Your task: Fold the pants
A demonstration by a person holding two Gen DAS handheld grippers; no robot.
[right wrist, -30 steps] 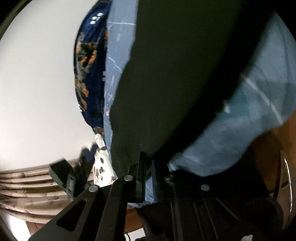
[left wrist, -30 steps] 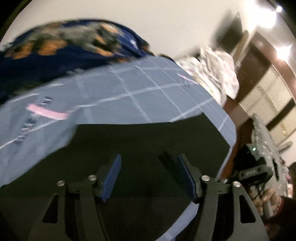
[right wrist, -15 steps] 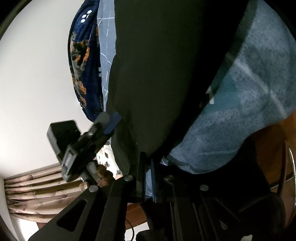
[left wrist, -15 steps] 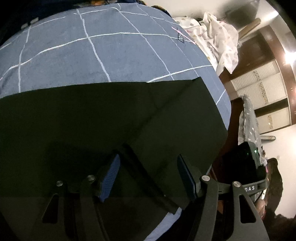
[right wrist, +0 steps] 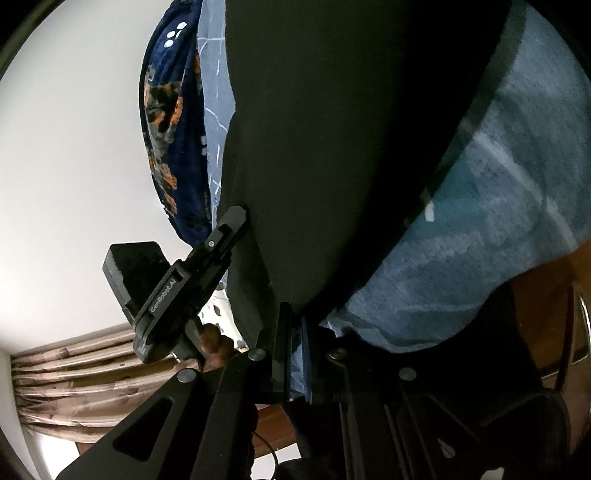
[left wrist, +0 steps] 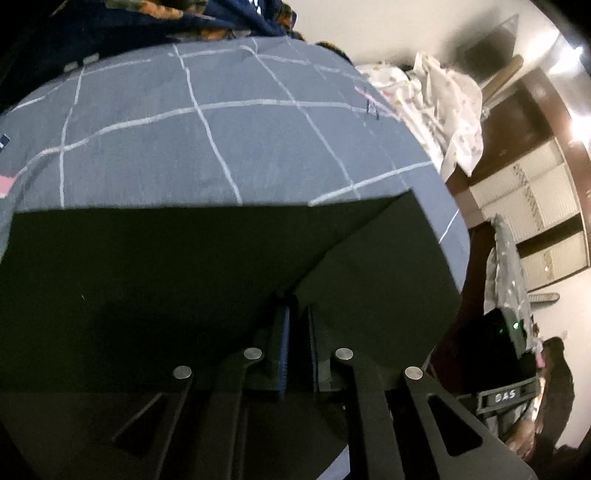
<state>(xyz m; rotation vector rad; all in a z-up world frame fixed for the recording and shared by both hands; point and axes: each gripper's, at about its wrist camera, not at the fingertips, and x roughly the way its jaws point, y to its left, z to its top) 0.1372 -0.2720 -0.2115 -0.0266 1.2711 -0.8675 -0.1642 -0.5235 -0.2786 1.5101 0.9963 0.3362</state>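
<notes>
Gripping dark, flat fabric pants (left wrist: 184, 280) lying on the blue grid-patterned bedsheet (left wrist: 221, 140), left tongs (left wrist: 295, 332) and right tongs (right wrist: 295, 332) are both clamping edges at six o'clock; folding appears underway, unfinished.

Bare grey checked cotton bedsheet (left wrist: 207, 147) fills the frame's middle; rumpled navy floral blanket (left wrist: 155, 22) blocks the top, crumpled white cloth (left wrist: 450, 99) the upper right.

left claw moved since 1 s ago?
Yes. The left claw has closed on the dark pants and sits nearer the grey checked bedsheet, now filling more of the view.
</notes>
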